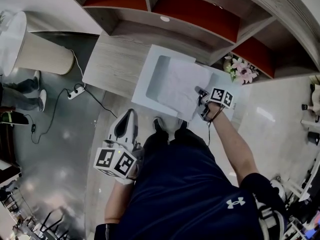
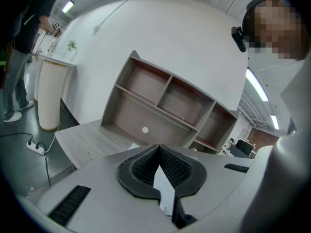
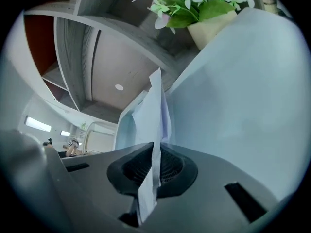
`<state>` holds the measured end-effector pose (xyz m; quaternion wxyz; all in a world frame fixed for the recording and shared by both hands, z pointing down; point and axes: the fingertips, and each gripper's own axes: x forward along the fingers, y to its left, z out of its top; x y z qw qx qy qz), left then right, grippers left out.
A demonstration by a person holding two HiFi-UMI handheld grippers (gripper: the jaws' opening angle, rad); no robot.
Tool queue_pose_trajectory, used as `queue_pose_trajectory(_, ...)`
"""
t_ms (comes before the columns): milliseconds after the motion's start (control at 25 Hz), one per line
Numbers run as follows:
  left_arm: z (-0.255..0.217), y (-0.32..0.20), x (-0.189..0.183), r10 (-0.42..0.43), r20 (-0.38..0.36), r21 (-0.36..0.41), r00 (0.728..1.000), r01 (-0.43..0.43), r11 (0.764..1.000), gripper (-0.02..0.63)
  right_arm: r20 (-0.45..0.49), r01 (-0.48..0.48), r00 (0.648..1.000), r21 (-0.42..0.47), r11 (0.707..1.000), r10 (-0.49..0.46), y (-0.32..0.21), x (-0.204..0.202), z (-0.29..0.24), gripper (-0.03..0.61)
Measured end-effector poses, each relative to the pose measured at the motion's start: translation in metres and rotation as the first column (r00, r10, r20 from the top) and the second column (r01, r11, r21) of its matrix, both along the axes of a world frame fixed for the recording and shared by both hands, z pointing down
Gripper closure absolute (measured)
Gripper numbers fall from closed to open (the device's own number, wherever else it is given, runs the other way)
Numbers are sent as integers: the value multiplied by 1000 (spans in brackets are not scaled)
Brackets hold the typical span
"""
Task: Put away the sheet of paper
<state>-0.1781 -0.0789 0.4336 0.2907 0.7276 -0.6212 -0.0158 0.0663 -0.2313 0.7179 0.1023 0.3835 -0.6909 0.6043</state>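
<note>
A white sheet of paper (image 1: 180,86) lies slanted over a shallow white tray (image 1: 150,69) on the wooden desk (image 1: 112,59). My right gripper (image 1: 200,100) is shut on the sheet's right edge. In the right gripper view the sheet (image 3: 153,115) stands edge-on, pinched between the black pads (image 3: 167,166) of the right gripper (image 3: 154,152). My left gripper (image 1: 130,114) hangs low at the left, near my body and short of the desk. In its own view the left gripper (image 2: 159,152) has its pads meeting at the tips, with nothing held.
A wooden shelf unit (image 1: 200,14) with red-backed compartments rises behind the desk. A pot of pink and white flowers (image 1: 243,70) stands just right of the tray. On the floor at the left are a power strip (image 1: 76,91) with cables, a white cylinder (image 1: 30,44) and a standing person (image 1: 20,91).
</note>
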Motion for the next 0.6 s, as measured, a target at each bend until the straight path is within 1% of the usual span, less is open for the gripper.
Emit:
queue_pose_trajectory(400,-2,4,-31,-62,8,7,998,61,998,598,26,-8,1000,-31,999,9,-11,-28,7,560)
queue_pose_trajectory(600,-3,2,-43,-75,7,6,997,75,997,598,42,-17,999,-44,999,18,-13,-43,8,561)
